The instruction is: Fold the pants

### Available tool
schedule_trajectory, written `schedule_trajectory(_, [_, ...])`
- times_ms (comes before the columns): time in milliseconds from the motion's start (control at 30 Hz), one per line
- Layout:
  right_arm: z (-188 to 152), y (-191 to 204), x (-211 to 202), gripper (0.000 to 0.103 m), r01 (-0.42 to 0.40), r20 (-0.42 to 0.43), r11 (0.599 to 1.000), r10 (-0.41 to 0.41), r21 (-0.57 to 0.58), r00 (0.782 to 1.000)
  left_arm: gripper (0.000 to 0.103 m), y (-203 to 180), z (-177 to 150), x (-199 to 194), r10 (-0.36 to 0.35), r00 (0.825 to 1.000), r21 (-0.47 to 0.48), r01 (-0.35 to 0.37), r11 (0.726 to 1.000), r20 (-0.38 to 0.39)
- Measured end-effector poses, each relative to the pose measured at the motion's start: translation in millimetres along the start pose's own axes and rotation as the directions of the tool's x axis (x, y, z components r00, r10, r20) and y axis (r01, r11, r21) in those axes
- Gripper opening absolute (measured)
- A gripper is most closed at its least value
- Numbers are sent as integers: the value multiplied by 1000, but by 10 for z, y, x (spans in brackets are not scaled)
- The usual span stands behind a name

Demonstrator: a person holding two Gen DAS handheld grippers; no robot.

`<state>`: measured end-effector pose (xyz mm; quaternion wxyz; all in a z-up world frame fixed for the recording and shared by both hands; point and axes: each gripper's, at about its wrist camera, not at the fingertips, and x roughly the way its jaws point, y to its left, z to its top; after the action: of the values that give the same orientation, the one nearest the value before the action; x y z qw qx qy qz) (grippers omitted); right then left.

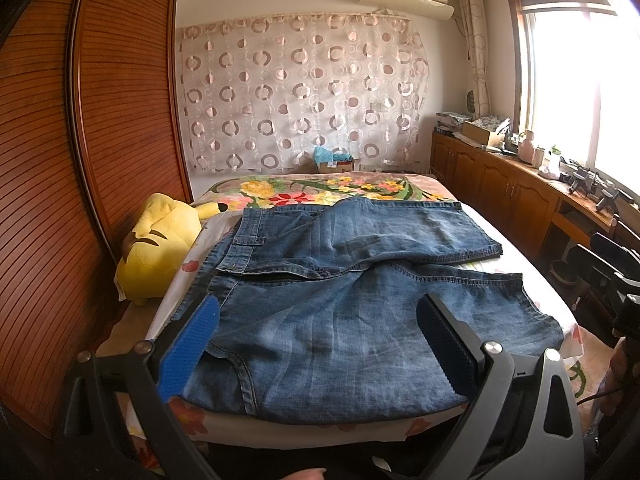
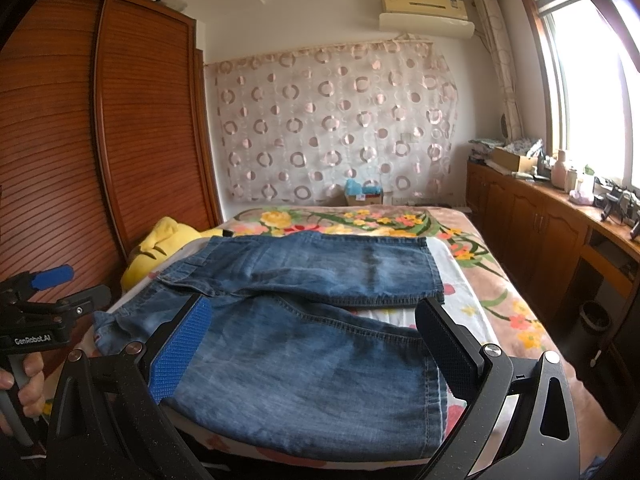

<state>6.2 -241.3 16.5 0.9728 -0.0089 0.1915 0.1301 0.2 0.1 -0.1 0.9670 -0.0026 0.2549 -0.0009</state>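
Observation:
Blue denim pants (image 1: 340,292) lie spread flat on the bed, waistband to the left, both short legs reaching right with a gap between them. My left gripper (image 1: 316,316) hovers open above the near leg's waist end, nothing between its fingers. In the right wrist view the same pants (image 2: 312,344) fill the foreground, and my right gripper (image 2: 314,320) hangs open over the near leg close to its hem. The left gripper (image 2: 52,280) also shows at the far left, held by a hand, its jaws apart.
The bed (image 1: 400,188) has a floral cover. A yellow plush toy (image 1: 160,240) lies at its left edge against a slatted wooden wardrobe (image 1: 80,140). Wooden cabinets (image 1: 500,188) with clutter run along the right under the window. A box (image 1: 336,162) sits behind the bed.

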Motion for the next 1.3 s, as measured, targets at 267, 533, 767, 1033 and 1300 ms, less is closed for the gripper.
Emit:
schedule_trajectory(267, [0, -1, 5, 103, -1, 2, 1000, 1, 0, 1000, 100, 0, 0, 4, -2, 1000, 0, 2, 1000, -1])
schedule_trajectory(533, [31, -25, -31, 103, -3, -9, 1000, 3, -4, 1000, 100, 0, -5, 19, -2, 1000, 6, 2, 1000, -8])
schedule_trajectory(767, [-9, 2, 69, 103, -8, -56, 1000, 7, -8, 998, 100, 66, -89, 195, -10, 998, 1, 10, 1000, -63])
schedule_trajectory(1033, [-86, -103, 165, 103, 5, -106, 1000, -6, -14, 994, 100, 141, -199, 363, -7, 995, 0, 7, 1000, -102])
schedule_trajectory(1300, [-121, -267, 252, 103, 23, -127, 1000, -26, -21, 992, 100, 253, -274, 474, 3, 991, -5, -4, 1000, -134])
